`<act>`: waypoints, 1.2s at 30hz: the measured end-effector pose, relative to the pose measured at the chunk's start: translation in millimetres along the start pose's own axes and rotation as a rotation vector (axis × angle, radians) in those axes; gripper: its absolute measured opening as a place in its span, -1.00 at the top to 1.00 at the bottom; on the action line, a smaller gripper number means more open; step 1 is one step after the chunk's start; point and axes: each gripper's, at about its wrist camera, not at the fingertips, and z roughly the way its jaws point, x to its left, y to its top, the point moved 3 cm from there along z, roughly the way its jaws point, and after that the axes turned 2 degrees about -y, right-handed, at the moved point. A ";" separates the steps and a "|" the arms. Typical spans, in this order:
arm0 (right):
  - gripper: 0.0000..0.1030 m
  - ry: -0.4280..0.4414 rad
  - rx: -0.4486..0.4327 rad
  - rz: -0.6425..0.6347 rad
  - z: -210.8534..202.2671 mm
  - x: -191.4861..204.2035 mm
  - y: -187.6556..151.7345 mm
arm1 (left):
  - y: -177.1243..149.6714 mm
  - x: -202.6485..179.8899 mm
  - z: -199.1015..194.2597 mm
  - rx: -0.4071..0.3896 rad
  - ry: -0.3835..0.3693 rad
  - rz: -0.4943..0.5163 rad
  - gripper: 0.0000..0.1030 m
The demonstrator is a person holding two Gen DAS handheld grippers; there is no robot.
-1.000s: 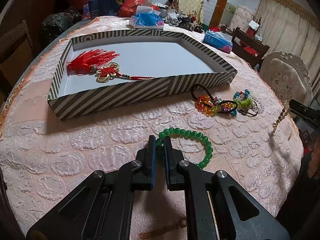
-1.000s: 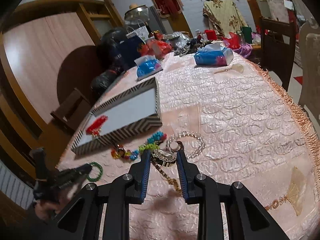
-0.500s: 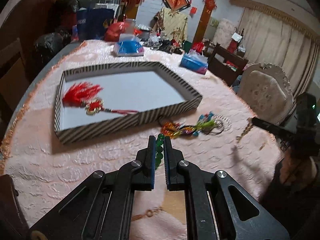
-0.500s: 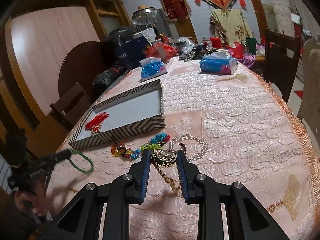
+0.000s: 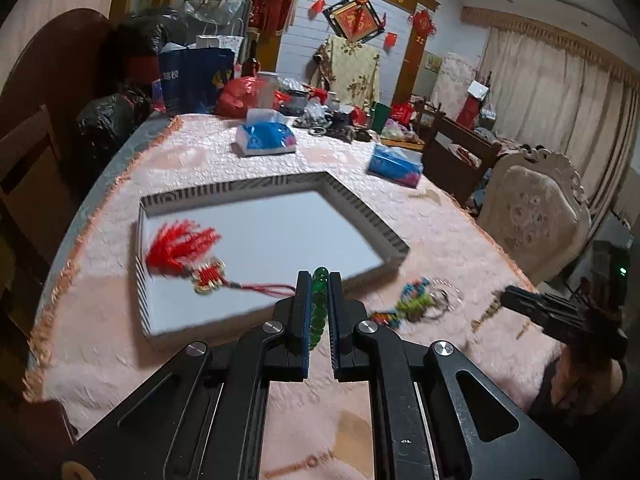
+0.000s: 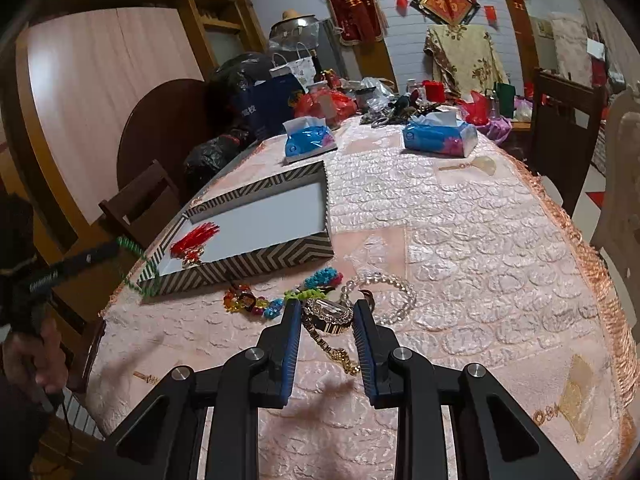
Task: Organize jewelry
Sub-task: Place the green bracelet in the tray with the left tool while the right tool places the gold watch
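Note:
My left gripper [image 5: 319,280] is shut on a green bead bracelet [image 5: 319,308] and holds it in the air over the near edge of the striped box [image 5: 372,220]. The bracelet hangs from that gripper in the right wrist view [image 6: 134,258]. A red tassel knot [image 5: 188,254] lies inside the box. My right gripper [image 6: 327,310] is shut on a gold watch [image 6: 330,316], whose chain strap [image 6: 340,354] hangs below, above the pink tablecloth. Colourful bead bracelets [image 6: 280,294] and a clear bead bracelet [image 6: 390,292] lie on the cloth by the box.
Two blue tissue packs [image 6: 308,140] [image 6: 440,138] and a clutter of bags [image 6: 324,104] sit at the table's far side. A small fan [image 6: 476,166] lies near the right rim. Chairs [image 5: 532,220] stand around the table.
My left gripper has lifted the green bracelet off the cloth and carried it up and forward over the box's near edge. The right gripper has held the watch nearly still.

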 end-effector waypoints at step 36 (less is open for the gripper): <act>0.51 0.070 0.186 0.036 184.1 56.7 84.1 | 15.2 90.0 141.6 0.131 0.231 -0.156 0.88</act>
